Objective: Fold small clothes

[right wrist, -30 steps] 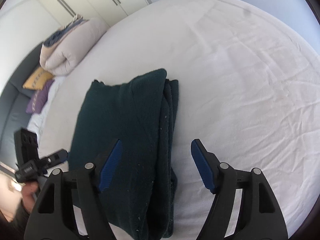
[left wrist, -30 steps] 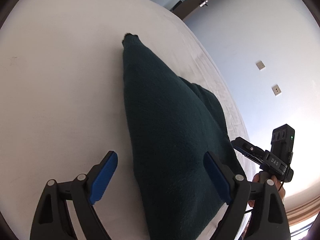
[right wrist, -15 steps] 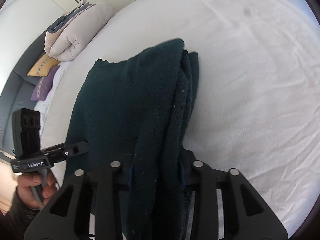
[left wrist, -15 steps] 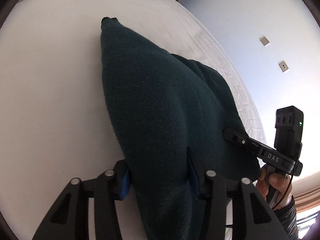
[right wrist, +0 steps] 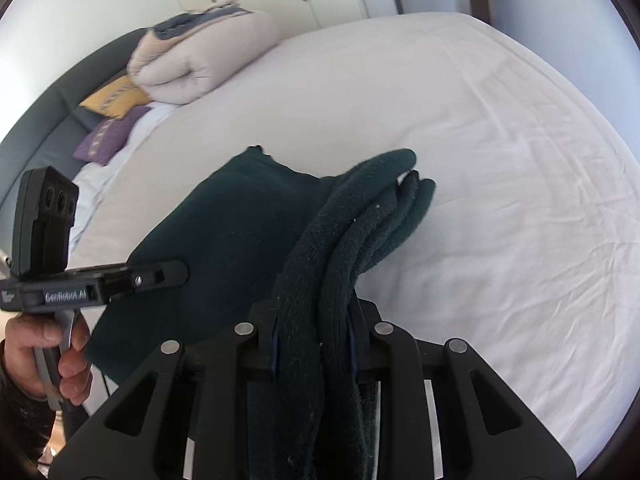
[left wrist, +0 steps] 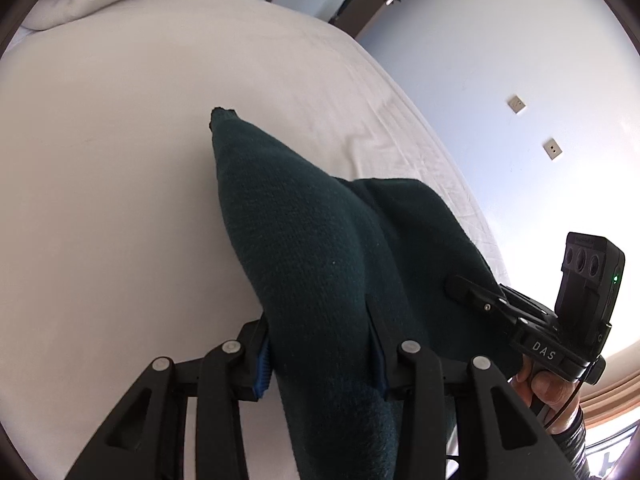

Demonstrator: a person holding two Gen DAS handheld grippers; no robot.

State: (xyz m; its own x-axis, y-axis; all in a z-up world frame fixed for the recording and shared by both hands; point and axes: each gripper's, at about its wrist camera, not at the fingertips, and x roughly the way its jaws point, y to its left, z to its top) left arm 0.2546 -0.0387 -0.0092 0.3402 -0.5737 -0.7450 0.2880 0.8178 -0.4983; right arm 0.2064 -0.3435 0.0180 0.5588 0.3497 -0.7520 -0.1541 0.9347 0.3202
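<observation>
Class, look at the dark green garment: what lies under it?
The white bed sheet shows all around the dark green garment, which is folded in layers. Whatever lies directly beneath it is covered.

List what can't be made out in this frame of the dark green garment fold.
- Left wrist view: dark green garment covers the blue pads of the left gripper; its near end is cut off by the bottom edge.
- Right wrist view: garment's type unreadable, bunched in the right gripper.

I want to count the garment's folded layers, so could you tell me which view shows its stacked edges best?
The right wrist view: the dark green garment shows its layered edges end-on beside the white bed sheet. The left wrist view shows only its smooth top face.
</observation>
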